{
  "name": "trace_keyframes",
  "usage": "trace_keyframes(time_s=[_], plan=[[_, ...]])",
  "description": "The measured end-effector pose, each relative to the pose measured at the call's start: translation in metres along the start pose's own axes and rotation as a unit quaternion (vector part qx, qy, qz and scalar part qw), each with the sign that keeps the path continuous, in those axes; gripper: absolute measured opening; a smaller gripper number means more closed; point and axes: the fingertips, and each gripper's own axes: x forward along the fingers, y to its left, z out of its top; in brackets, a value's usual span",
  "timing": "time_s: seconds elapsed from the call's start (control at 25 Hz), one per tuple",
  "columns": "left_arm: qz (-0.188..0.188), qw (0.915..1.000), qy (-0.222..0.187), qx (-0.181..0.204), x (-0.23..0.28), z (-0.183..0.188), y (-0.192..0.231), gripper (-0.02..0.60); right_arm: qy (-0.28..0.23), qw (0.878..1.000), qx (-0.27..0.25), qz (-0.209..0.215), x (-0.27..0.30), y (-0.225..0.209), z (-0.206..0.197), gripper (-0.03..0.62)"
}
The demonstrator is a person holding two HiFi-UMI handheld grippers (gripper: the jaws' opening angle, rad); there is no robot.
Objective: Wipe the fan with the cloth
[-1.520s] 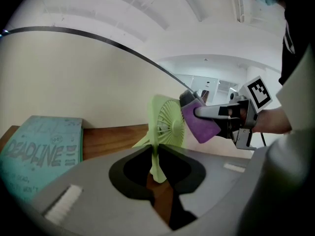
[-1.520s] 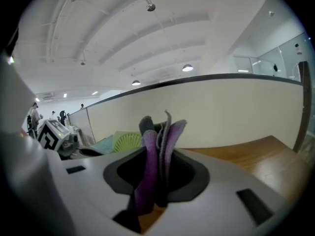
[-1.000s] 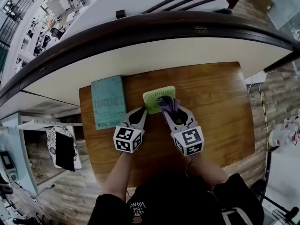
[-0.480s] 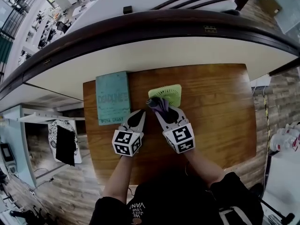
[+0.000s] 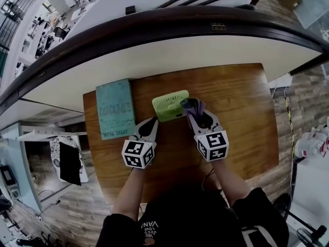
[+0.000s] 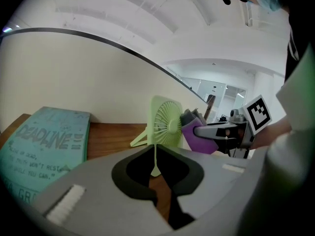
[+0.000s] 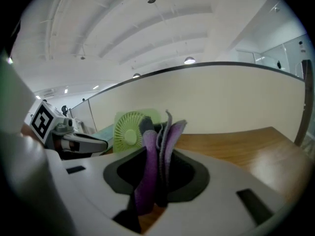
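A small light-green fan point(image 5: 170, 105) stands on the wooden table point(image 5: 239, 125), also seen in the left gripper view point(image 6: 166, 122) and the right gripper view point(image 7: 129, 129). My right gripper point(image 5: 195, 110) is shut on a folded purple cloth point(image 5: 194, 106), which touches the fan's right edge; the cloth point(image 7: 165, 134) sticks up between the right gripper's point(image 7: 158, 149) fingers. My left gripper point(image 5: 152, 122) sits at the fan's front left corner. Its jaws are closing, almost together, with a thin green strip of the fan's stand point(image 6: 156, 159) between them at the left gripper point(image 6: 156, 154).
A teal book point(image 5: 115, 108) lies flat left of the fan, also in the left gripper view point(image 6: 42, 144). A curved white wall with a dark rail point(image 5: 205, 53) runs right behind the table. The table's right half is bare wood.
The right gripper swept the cloth across the fan's front, first to its left part, then to its right edge. The left gripper stayed at the fan's front left corner.
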Motion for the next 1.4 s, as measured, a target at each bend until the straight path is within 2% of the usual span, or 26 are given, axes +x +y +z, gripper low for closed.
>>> trace_keyframes(time_s=[0.2,0.36,0.52,0.76,0.96,1.24,1.4], plan=[[-0.003,1.0,0.002,0.001,0.002,0.001,-0.003,0.023,0.008,0.999,0.018,-0.034,-0.006,-0.024,-0.007,0.117],[-0.001,1.0,0.001,-0.001,-0.004,0.0,-0.003,0.02,0.007,0.999,0.018,-0.029,-0.011,-0.013,-0.008,0.117],[0.002,1.0,-0.004,-0.004,-0.015,0.0,0.0,0.018,0.009,1.0,0.011,0.003,-0.014,0.024,-0.01,0.117],[0.011,0.9999,-0.008,-0.008,-0.034,-0.005,0.002,0.014,0.042,0.996,-0.005,0.074,0.003,0.085,-0.03,0.117],[0.022,0.9996,-0.005,-0.015,-0.047,-0.013,0.005,0.014,0.069,0.991,-0.003,0.116,0.026,0.114,-0.035,0.117],[0.028,0.9993,-0.004,-0.023,-0.052,-0.021,0.006,0.012,0.097,0.99,0.005,0.101,0.035,0.098,-0.044,0.117],[0.022,0.9994,-0.005,-0.027,-0.047,-0.021,0.002,0.012,0.096,0.993,0.023,0.066,0.024,0.065,-0.048,0.117]])
